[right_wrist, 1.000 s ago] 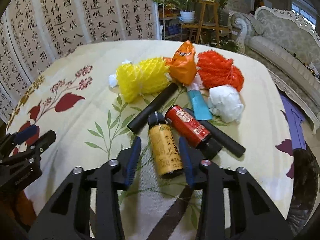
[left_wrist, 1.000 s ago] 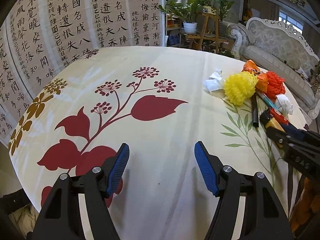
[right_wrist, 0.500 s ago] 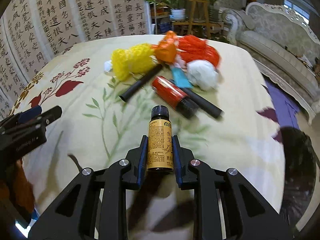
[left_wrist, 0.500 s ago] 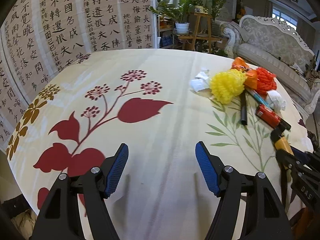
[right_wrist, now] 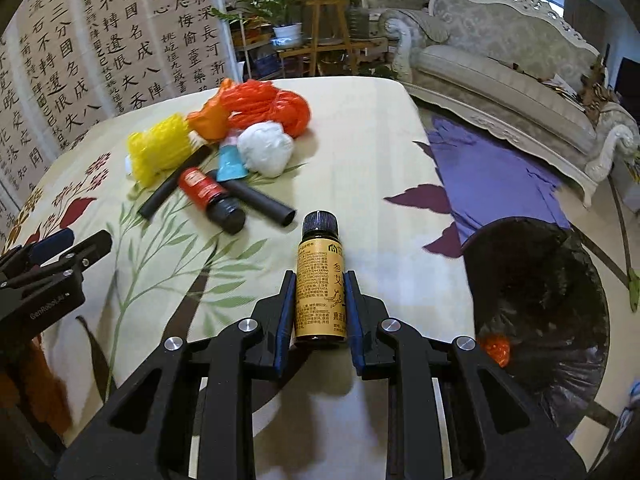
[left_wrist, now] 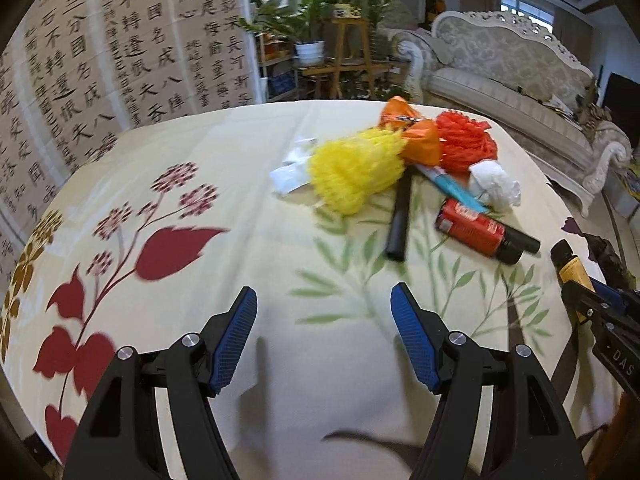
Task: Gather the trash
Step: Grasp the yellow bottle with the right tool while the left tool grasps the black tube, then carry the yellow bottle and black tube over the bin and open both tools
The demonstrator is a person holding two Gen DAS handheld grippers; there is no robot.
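Note:
My right gripper [right_wrist: 319, 292] is shut on a small yellow-labelled brown bottle [right_wrist: 320, 280] with a black cap, held above the table's right side; the bottle also shows in the left wrist view [left_wrist: 570, 266]. A black-lined trash bin [right_wrist: 536, 300] stands on the floor to its right, with an orange scrap inside. My left gripper [left_wrist: 324, 316] is open and empty over the tablecloth. Ahead of it lies the trash pile: yellow net [left_wrist: 356, 172], orange wrapper [left_wrist: 420, 142], red net [left_wrist: 466, 144], white wad [left_wrist: 494, 184], red bottle [left_wrist: 476, 232], black tube [left_wrist: 400, 220].
A floral tablecloth [left_wrist: 240, 208] covers the table. A calligraphy screen [left_wrist: 100, 60] stands behind it at left, plants on a wooden stand [left_wrist: 344, 52] at the back, a sofa [left_wrist: 512, 76] at right. A purple cloth [right_wrist: 492, 164] lies on the floor by the bin.
My right gripper closed on the yellow-labelled bottle, lifted it from the pile and carried it right, toward the bin. My left gripper stayed open and turned right toward the pile.

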